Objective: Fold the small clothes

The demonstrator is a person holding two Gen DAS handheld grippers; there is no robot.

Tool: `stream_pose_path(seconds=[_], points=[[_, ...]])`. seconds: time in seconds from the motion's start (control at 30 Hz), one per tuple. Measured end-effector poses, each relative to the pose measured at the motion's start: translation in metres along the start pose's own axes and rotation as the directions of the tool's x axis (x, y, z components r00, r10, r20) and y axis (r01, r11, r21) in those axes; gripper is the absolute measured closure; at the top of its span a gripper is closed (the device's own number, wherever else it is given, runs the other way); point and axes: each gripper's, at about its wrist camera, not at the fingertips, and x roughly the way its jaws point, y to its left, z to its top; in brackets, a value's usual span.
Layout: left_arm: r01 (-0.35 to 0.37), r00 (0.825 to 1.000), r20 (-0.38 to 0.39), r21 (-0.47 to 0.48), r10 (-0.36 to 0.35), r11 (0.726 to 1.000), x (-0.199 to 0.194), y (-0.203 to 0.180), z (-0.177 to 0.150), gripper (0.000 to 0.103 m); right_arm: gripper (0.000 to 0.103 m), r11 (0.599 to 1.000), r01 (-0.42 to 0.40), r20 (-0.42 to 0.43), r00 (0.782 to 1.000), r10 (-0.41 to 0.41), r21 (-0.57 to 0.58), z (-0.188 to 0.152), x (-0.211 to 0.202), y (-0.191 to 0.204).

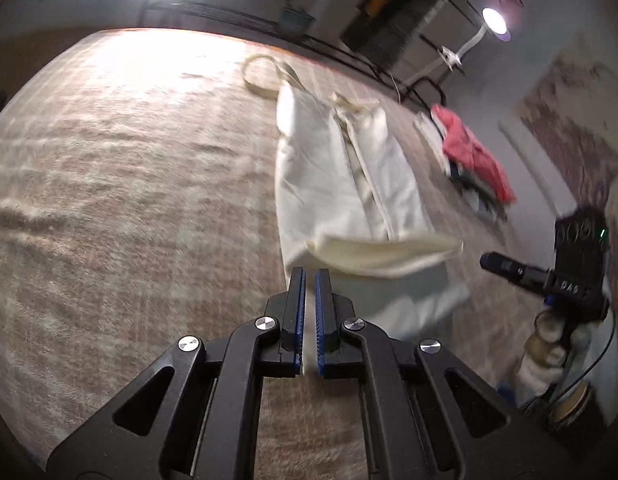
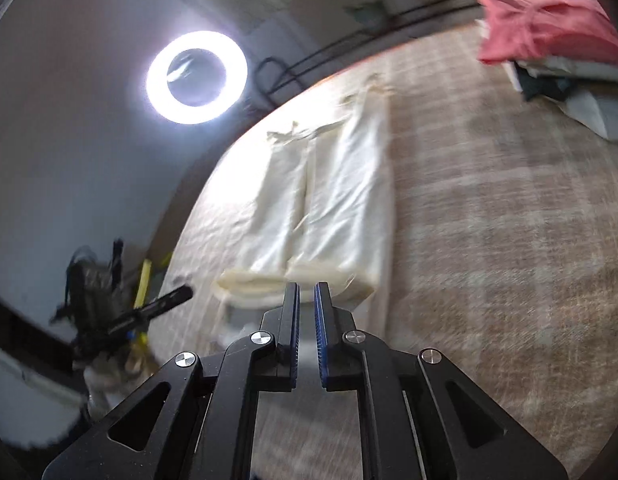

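Observation:
A cream garment with thin straps (image 1: pixel 337 176) lies lengthwise on the brown woven surface, its two sides folded to the middle. Its near hem is lifted and curls over. My left gripper (image 1: pixel 310 276) is shut on the left part of that hem, with cream cloth between the blue pads. My right gripper (image 2: pixel 307 290) is shut on the hem's right part; the garment (image 2: pixel 333 208) stretches away from it. The right gripper also shows at the right edge of the left wrist view (image 1: pixel 509 266). The left gripper shows at the left of the right wrist view (image 2: pixel 165 300).
A pile of clothes topped by a red garment (image 1: pixel 473 152) lies on the surface to the right of the cream one; it shows at the top right in the right wrist view (image 2: pixel 545 28). A ring light (image 2: pixel 196 77) glares beyond the surface's far edge.

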Motion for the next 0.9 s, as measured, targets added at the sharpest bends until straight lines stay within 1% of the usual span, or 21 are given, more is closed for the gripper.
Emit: stream_pose_path(seconds=[0.03,0.1,0.2,0.3,0.33,0.4,0.43,0.5,0.53,0.57,0.63,0.7,0.8,0.9], points=[[-0.008,1.0,-0.014,0.01,0.008,1.0,0.006,-0.002,-0.002,0.102,0.095,1.0,-0.008,-0.022,1.0,0.007,-0.027,-0.005,0.004,0.004],[-0.002,0.999,-0.036,0.002,0.002,1.0,0.014,-0.004,-0.004,0.102,0.095,0.999,0.016,-0.052,0.998,-0.019,-0.051,-0.008,0.016,0.007],[0.007,0.998,-0.058,0.013,-0.006,1.0,0.029,-0.012,-0.001,0.102,0.095,0.995,0.081,-0.101,0.991,-0.087,-0.065,-0.013,0.032,0.006],[-0.007,0.999,-0.053,0.012,0.008,1.0,0.039,-0.013,0.003,0.102,0.096,0.981,0.17,-0.154,0.971,-0.184,-0.097,-0.022,0.043,0.004],[-0.017,0.999,-0.05,0.0,0.017,1.0,0.043,-0.011,0.005,0.102,0.097,0.976,0.186,-0.163,0.965,-0.204,-0.118,-0.027,0.044,0.004],[-0.06,0.997,-0.053,-0.024,0.059,0.998,0.051,-0.008,0.008,0.102,0.097,0.97,0.193,-0.166,0.962,-0.216,-0.147,-0.03,0.043,0.008],[-0.067,0.996,-0.053,-0.04,0.065,0.997,0.054,-0.007,0.01,0.102,0.097,0.965,0.202,-0.168,0.959,-0.229,-0.165,-0.03,0.042,0.01],[-0.072,0.997,-0.044,-0.053,0.07,0.996,0.054,-0.008,0.014,0.102,0.097,0.963,0.206,-0.16,0.959,-0.234,-0.173,-0.028,0.041,0.012],[-0.075,0.997,-0.038,-0.046,0.073,0.996,0.053,-0.01,0.015,0.102,0.097,0.964,0.201,-0.148,0.962,-0.228,-0.176,-0.026,0.041,0.014],[-0.085,0.996,-0.029,-0.029,0.084,0.996,0.052,-0.014,0.016,0.102,0.097,0.966,0.186,-0.133,0.968,-0.211,-0.179,-0.024,0.04,0.015],[-0.098,0.995,-0.013,-0.001,0.098,0.995,0.05,-0.02,0.02,0.102,0.097,0.974,0.128,-0.102,0.984,-0.149,-0.189,-0.016,0.039,0.021],[-0.109,0.994,-0.002,0.009,0.109,0.994,0.05,-0.023,0.024,0.102,0.097,0.972,0.115,-0.087,0.987,-0.135,-0.206,-0.006,0.043,0.028],[-0.124,0.992,0.0,0.003,0.124,0.992,0.053,-0.021,0.035,0.102,0.097,0.967,0.152,-0.092,0.981,-0.174,-0.203,0.006,0.06,0.027],[-0.136,0.991,0.0,-0.012,0.136,0.991,0.057,-0.014,0.05,0.102,0.098,0.964,0.198,-0.13,0.966,-0.223,-0.179,0.017,0.077,0.016]])
